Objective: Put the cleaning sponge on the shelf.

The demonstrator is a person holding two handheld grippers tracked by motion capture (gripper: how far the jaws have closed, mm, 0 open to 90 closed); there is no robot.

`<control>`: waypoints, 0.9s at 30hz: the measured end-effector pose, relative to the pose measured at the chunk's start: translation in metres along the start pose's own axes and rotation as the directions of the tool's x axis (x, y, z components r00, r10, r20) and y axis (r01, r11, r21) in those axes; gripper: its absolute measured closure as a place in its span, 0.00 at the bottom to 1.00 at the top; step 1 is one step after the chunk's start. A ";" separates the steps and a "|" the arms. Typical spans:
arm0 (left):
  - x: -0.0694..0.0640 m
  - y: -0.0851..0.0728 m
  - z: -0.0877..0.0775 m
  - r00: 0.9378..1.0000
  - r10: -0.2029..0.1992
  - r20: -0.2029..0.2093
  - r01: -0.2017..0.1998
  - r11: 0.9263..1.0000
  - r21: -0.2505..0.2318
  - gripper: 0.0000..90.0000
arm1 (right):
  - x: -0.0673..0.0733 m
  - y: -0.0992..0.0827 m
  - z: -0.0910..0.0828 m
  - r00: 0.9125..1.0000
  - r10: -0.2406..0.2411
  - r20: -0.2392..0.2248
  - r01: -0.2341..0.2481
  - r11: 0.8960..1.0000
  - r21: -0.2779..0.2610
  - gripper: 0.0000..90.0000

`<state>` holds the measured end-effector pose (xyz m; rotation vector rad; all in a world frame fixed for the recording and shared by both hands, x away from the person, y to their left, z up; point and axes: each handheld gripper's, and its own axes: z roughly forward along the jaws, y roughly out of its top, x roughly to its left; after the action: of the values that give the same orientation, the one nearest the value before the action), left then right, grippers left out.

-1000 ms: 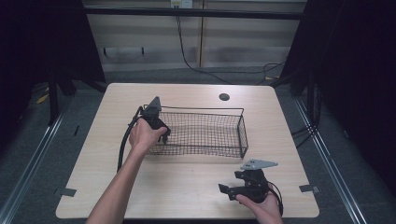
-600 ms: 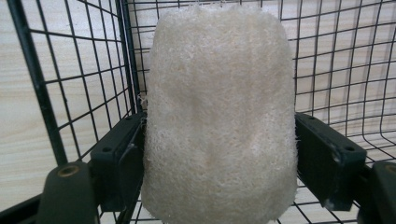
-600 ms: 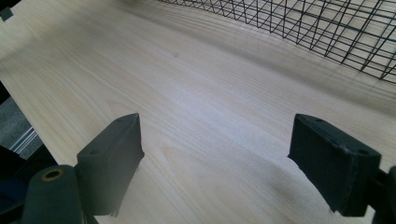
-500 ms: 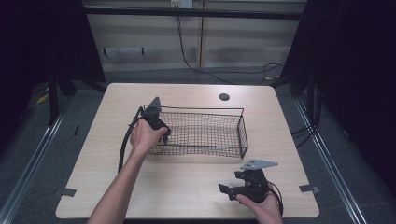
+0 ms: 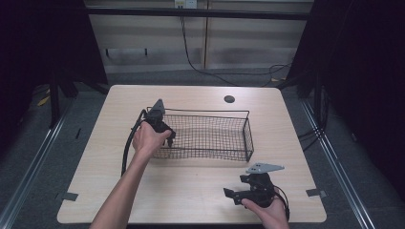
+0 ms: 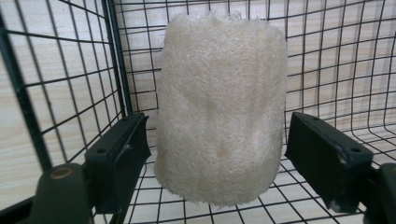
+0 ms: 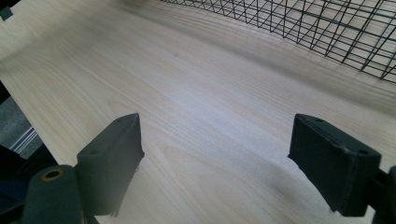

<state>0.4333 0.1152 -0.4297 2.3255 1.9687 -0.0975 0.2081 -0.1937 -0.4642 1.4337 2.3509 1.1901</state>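
Observation:
A pale, fibrous loofah sponge (image 6: 222,107) stands upright on the wire floor of a black mesh basket (image 5: 210,136), in its left end. My left gripper (image 6: 215,154) reaches into the basket with its jaws spread on either side of the sponge, close to it but not pressing it. In the high view the left gripper (image 5: 165,132) is over the basket's left corner, held by a hand. My right gripper (image 5: 232,195) is open low over the bare wooden table (image 7: 187,107) near the front edge, nothing between its jaws.
The basket lies lengthwise across the table's middle. A round cable hole (image 5: 229,99) is in the tabletop behind it. A black cable (image 5: 127,148) loops from the left gripper. Dark curtains and floor rails surround the table.

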 end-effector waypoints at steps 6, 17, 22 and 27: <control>0.002 -0.002 -0.007 1.000 0.010 0.027 -0.010 1.000 -0.020 0.22 | 0.000 0.000 0.000 1.000 0.001 0.000 -0.001 1.000 0.001 0.19; 0.010 -0.007 -0.023 0.994 0.045 0.101 -0.037 0.996 -0.079 0.20 | 0.000 0.000 0.000 1.000 0.002 0.002 -0.002 1.000 0.004 0.19; 0.016 -0.010 -0.028 0.985 0.084 0.151 -0.063 0.988 -0.143 0.20 | 0.000 0.000 0.000 1.000 0.000 0.003 0.000 1.000 0.000 0.18; 0.020 -0.015 -0.032 0.972 0.140 0.189 -0.104 0.976 -0.191 0.20 | -0.001 0.000 0.000 1.000 0.002 -0.002 -0.002 1.000 -0.001 0.18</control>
<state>0.4215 0.1412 -0.4006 2.2184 1.6627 -0.1348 0.2089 -0.1939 -0.4644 1.4358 2.3504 1.1929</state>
